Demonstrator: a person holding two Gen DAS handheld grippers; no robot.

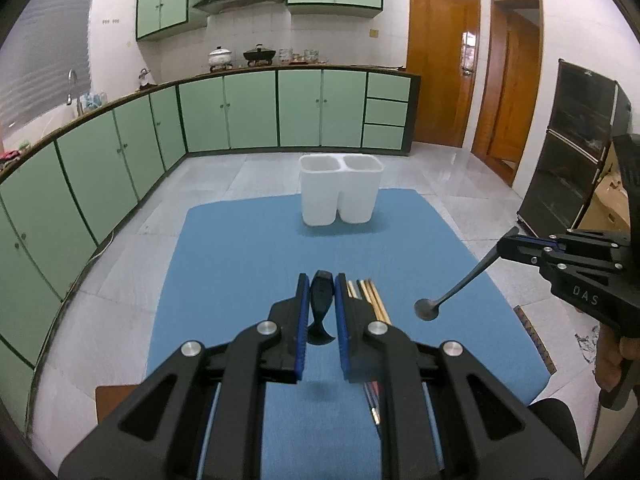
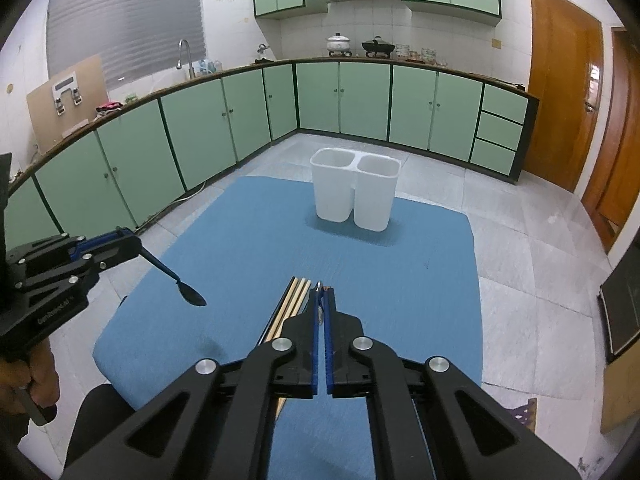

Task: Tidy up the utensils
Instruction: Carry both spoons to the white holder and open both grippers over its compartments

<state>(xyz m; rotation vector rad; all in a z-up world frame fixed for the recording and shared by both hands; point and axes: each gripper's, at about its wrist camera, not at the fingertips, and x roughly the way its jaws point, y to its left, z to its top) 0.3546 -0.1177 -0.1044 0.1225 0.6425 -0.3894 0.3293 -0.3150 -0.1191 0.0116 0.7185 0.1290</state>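
The left gripper (image 1: 321,278) is clamped on a black spoon (image 1: 320,312): the spoon sits between the two blue-padded fingers, handle end forward at the fingertips and bowl back toward the gripper body. From the right wrist view, the same gripper (image 2: 134,242) is off to the left, with the spoon (image 2: 191,297) slanting down from its tip, bowl lowest, above the left part of the blue mat (image 2: 400,280). The right gripper (image 2: 322,296) has its fingers drawn almost together on a thin handle seen edge-on between them. In the left wrist view this gripper (image 1: 512,240) is off to the right and grips a grey spoon (image 1: 460,286) by the handle end, the spoon angling down and toward the left gripper, its bowl hanging over the mat (image 1: 240,260). A bundle of chopsticks (image 1: 370,296) lies on the mat just right of the left gripper's right finger and runs back under it. From the right gripper they (image 2: 294,300) lie just left of its fingers and pass beneath it, so the bundle is between the two grippers. The white two-cup holder (image 1: 340,196) stands upright at the far end of the mat, straight ahead of both grippers and well apart from them (image 2: 354,196).
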